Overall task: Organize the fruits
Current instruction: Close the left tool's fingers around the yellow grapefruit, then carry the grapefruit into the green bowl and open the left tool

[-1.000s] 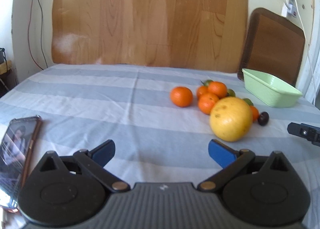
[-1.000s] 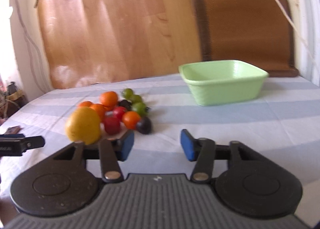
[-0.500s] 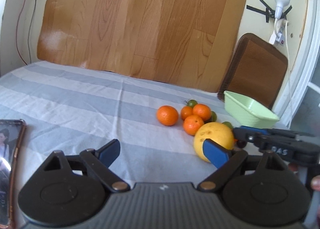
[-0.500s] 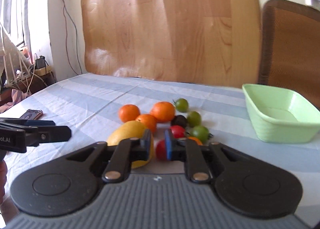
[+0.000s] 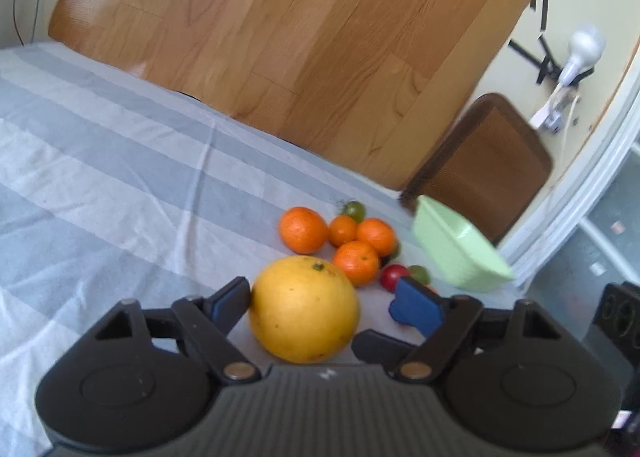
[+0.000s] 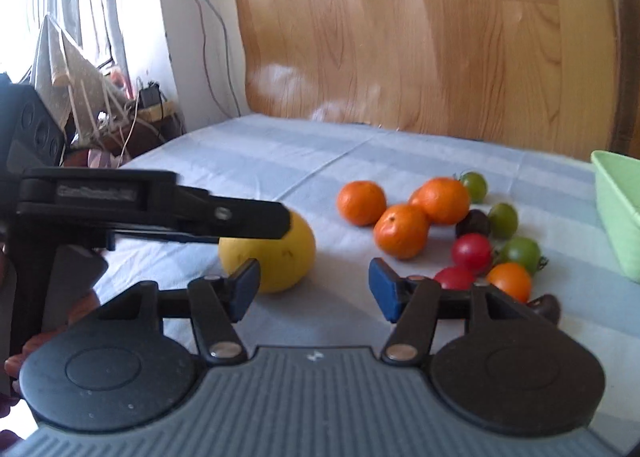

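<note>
A large yellow grapefruit [image 5: 304, 309] lies on the striped cloth between the closing jaws of my left gripper [image 5: 323, 305]. Its left pad [image 5: 230, 303] touches the fruit, while the right pad [image 5: 416, 307] stands a little apart. In the right wrist view the same grapefruit [image 6: 276, 253] sits behind the left gripper's finger [image 6: 240, 217]. My right gripper [image 6: 314, 291] is opening, with only bare cloth between its pads. Several oranges [image 6: 401, 231] and small red, green and dark tomatoes [image 6: 471, 253] cluster beyond. The oranges [image 5: 356, 261] lie just behind the grapefruit.
A light green tub [image 5: 460, 253] stands right of the fruit, its rim [image 6: 616, 213] at the right edge. A wooden board [image 5: 300, 37] and a brown panel [image 5: 492, 165] lean on the wall. Cables and clutter [image 6: 132, 109] lie off the table's left.
My left gripper swung right and forward so the grapefruit now lies between its narrowing jaws. My right gripper shut, then opened again, and turned left towards the fruit pile.
</note>
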{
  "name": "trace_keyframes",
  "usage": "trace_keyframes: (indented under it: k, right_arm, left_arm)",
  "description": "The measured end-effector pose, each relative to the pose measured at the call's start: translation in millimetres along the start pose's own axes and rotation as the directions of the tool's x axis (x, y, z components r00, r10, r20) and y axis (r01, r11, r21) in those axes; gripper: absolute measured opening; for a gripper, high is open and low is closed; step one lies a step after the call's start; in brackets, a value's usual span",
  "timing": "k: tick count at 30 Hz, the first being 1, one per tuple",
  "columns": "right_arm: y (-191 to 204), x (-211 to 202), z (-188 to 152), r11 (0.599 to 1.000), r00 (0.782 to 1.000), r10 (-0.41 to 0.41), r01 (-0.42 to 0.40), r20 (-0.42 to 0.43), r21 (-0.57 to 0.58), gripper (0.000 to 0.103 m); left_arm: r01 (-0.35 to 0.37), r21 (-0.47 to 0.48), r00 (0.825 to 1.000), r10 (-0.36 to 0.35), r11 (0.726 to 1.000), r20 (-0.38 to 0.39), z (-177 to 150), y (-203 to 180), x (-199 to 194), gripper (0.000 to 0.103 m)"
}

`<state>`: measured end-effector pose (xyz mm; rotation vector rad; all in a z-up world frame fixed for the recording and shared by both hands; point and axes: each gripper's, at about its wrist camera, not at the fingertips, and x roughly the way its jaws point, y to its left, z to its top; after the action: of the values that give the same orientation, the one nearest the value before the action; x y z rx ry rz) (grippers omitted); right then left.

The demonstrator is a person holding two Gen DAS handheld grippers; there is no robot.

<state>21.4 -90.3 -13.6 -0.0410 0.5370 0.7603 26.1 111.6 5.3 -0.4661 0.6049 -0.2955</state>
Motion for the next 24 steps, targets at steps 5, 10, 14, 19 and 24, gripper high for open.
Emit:
trace_keyframes:
  k: [5,10,14,19,24]
  right_arm:
    - [10,6,5,0.997,0.999,0.045,-0.046,-0.011,-0.062,0.063]
    - [20,21,7,0.990,0.998,0.050,-0.053,-0.029,-0.129,0.066]
    - [21,23,6,0.990,1.000,0.024,-0.027,-0.020,-0.136,0.065]
    - [5,-9,1,0.989,0.996,-0.055,0.064,0.070,-0.133,0.064]
    - [-34,-54,-5,0.967,0.961,-0.215,0.234,0.171,-0.099,0.064]
  left_arm:
    - [-0.026,-0.008,1.000,0.026,1.000,-0.015,0,8,0,0.066]
    - [-0.021,-0.003,0.999,0.021,1.000,-0.027,0,7,2,0.066]
    - [-0.076,0.086,0.997,0.077,0.993,-0.013,-5,-10,3,0.065]
    - [-0.013,0.057,0.999,0.015,0.998,-0.040,2,-24,8,0.065]
    - [0.063,0.185,0.996,-0.049,0.981,-0.081,9,-88,40,0.065]
